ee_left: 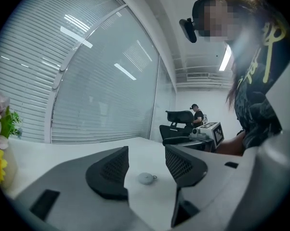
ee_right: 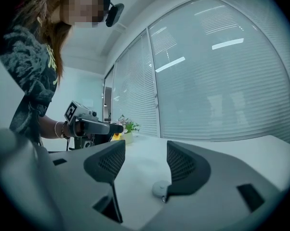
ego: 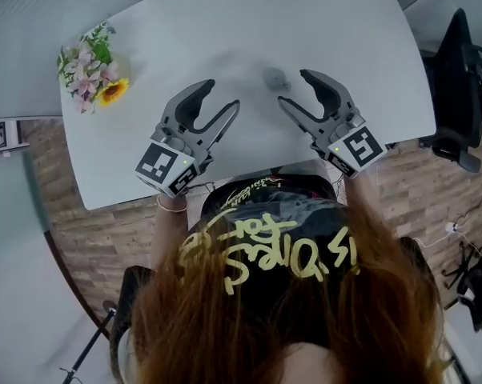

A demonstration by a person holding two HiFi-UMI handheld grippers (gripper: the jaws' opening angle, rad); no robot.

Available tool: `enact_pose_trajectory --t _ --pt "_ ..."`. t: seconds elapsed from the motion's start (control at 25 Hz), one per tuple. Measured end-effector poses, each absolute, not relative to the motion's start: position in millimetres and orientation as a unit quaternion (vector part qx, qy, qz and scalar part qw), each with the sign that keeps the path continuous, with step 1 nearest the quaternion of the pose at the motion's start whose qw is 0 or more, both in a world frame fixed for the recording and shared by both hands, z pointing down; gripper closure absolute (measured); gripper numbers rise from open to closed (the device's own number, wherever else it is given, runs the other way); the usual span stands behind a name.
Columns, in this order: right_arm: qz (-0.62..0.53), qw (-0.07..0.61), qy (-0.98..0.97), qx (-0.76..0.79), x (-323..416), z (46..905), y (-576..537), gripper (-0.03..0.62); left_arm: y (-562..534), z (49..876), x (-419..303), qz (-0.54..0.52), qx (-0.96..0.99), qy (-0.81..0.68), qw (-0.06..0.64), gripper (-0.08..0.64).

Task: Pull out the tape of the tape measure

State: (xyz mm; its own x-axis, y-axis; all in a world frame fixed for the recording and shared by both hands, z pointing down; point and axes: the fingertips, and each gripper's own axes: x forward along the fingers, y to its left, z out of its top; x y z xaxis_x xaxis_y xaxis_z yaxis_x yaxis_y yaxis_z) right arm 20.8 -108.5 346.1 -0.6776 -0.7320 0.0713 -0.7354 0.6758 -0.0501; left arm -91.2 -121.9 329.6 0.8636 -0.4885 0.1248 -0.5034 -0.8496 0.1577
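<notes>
Hovering low over the white table with both tools empty: left gripper wide open, nothing between the pads; right gripper likewise spread wide, nothing gripped. Just beyond the tips and between the two: tape measure, a small round grey case lying flat on the bare tabletop, untouched, tape not yet drawn. Small ring at the case's edge, apparently on the right gripper's side. Judged step: approach. Suggest keeping the left jaws low and level, closing them across the round sides of the case to pin it without tipping it. Only then bring the right tips to the ring, pinch that alone, and draw straight away from the case along the tabletop. Expect sliding or spinning from so light and smooth a case if nudged before clamping; expect the ring to be easy to miss, so centre it between the pads in the right gripper view first. Writing, nearest first: large yellow lettering on the dark garment, not legible from this angle. Black-and-white squares on each marker cube: patterns only, no words. No brand or print made out on the case. Farther off, flowers at the table's left corner and an office chair past its right edge: nothing readable.
</notes>
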Motion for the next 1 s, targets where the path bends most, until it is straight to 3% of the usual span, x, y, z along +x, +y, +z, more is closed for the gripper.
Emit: enact_pose_trajectory --t 0.56,1.0 --pt "0.07 0.14 -0.927 0.341 13 422 -133 0.339 -126 339 -84 0.044 0.946 -0.3 0.113 0.334" --pt "0.097 0.275 -0.908 0.302 16 473 -150 0.339 -123 340 -75 0.045 0.935 -0.332 0.113 0.334"
